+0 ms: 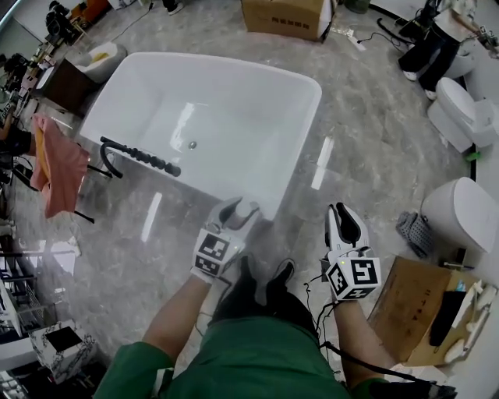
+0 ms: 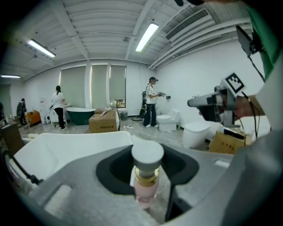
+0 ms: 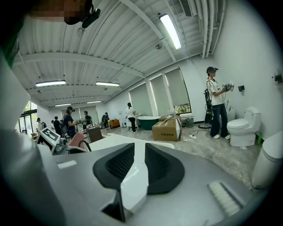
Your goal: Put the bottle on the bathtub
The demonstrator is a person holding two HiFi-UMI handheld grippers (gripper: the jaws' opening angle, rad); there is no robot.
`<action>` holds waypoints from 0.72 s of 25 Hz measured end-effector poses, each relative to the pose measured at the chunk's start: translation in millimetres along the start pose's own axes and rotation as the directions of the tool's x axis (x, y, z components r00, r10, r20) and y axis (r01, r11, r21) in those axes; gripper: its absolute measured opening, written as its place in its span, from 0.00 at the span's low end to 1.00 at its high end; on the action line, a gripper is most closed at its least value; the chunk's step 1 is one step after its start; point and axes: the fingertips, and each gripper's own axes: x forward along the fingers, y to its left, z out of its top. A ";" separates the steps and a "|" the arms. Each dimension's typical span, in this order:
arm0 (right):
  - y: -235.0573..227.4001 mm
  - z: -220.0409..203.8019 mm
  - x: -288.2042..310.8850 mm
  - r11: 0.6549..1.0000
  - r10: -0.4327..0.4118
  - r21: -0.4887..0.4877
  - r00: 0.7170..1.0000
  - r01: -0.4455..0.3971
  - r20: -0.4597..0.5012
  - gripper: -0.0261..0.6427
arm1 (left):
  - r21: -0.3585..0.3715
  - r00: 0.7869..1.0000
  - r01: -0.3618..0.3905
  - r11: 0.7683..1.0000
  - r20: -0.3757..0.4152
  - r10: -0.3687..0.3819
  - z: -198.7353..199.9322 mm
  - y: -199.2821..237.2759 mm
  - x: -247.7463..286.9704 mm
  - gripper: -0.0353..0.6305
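Observation:
The white bathtub (image 1: 234, 66) fills the upper middle of the head view. It also lies just beyond the jaws in the left gripper view (image 2: 66, 145) and the right gripper view (image 3: 113, 140). My left gripper (image 1: 238, 212) (image 2: 148, 163) hovers at the tub's near rim, shut on a small bottle (image 2: 147, 178) with a pink body, gold collar and white cap, standing upright between the pads. My right gripper (image 1: 345, 214) (image 3: 139, 152) hangs to the right of the tub over the floor, its jaws a narrow gap apart with nothing between them.
A black floor-standing faucet (image 1: 136, 154) stands at the tub's left side, with a pink towel (image 1: 58, 167) on a rack beyond it. White toilets (image 1: 464, 210) and cardboard boxes (image 1: 413, 304) sit at the right. Another box (image 1: 284, 15) is behind the tub. People stand far off (image 2: 151, 101).

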 end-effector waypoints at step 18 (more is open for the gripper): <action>4.7 -32.4 5.8 0.988 -0.152 0.019 0.987 0.154 -0.055 0.15 | 0.065 0.988 0.135 0.989 -0.089 -0.129 -56.1 13.4 48.2 0.31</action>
